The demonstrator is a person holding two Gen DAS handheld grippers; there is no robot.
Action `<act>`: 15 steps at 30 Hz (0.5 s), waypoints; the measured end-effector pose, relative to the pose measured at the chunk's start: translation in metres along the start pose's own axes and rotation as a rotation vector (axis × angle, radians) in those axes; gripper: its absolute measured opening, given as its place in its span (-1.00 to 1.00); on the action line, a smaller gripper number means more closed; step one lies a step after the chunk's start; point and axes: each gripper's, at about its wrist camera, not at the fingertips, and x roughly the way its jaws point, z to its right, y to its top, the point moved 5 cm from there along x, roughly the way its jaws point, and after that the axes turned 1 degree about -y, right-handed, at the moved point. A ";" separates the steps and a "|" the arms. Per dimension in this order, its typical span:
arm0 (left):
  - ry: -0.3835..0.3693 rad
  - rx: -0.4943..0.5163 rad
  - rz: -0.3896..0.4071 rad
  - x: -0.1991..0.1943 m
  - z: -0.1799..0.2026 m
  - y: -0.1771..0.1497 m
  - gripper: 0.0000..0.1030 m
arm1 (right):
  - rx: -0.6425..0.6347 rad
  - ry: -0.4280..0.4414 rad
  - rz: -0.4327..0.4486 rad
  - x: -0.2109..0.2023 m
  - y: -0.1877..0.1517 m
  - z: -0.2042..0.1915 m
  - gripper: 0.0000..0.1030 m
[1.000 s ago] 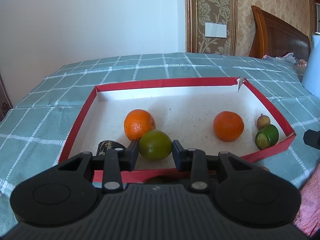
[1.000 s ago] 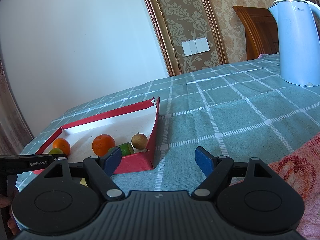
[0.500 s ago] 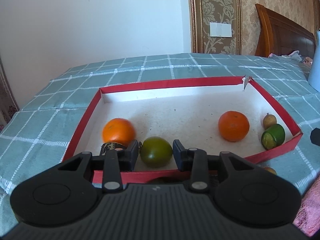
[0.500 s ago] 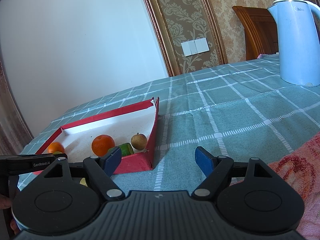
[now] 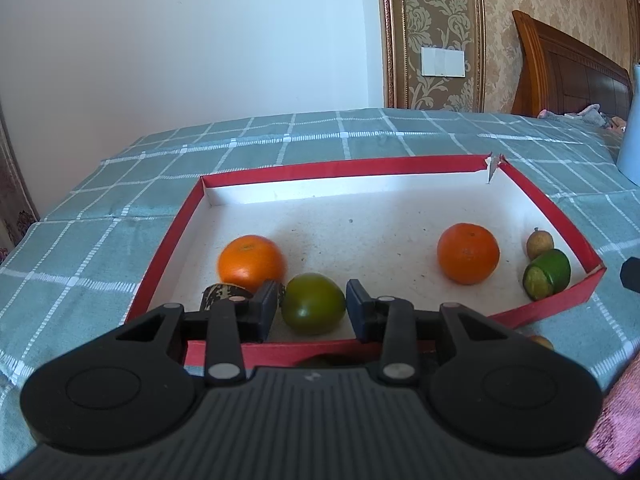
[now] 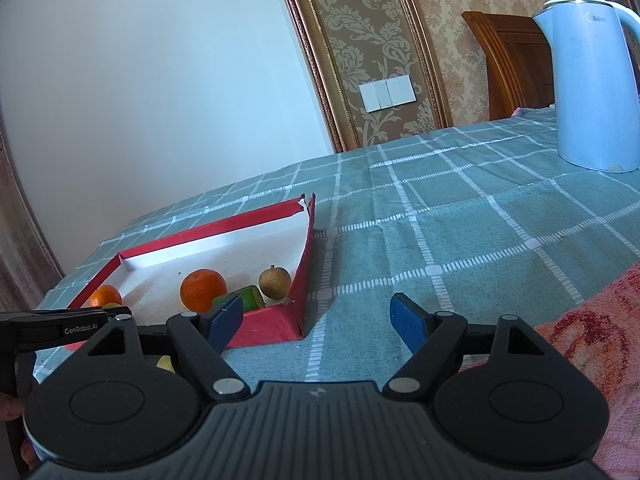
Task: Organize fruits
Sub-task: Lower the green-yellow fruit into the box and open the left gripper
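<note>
The green fruit (image 5: pixel 313 309) sits low in the red-rimmed tray (image 5: pixel 552 208), near its front wall, and the left tongs (image 5: pixel 313 309) are nearly closed with their pads against its sides. Just behind to the left lies an orange (image 5: pixel 251 261); a second orange (image 5: pixel 468 253), a small brown fruit (image 5: pixel 540 242) and a cut green piece (image 5: pixel 547 274) rest toward the tray's right end. The right tongs (image 6: pixel 318 318) gape wide, holding nothing, over the checked cloth on the bench (image 6: pixel 460 216), the kettle (image 6: pixel 592 84) well beyond.
</note>
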 end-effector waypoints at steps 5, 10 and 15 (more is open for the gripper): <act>0.005 0.000 0.002 0.000 0.000 0.000 -0.27 | 0.001 -0.001 0.000 0.000 0.000 0.001 0.56; 0.021 -0.005 0.003 0.000 -0.001 0.000 -0.02 | 0.001 0.000 0.000 0.000 0.000 0.001 0.56; 0.035 0.002 0.025 -0.004 0.000 0.001 0.32 | 0.001 0.000 -0.001 0.000 0.000 0.001 0.56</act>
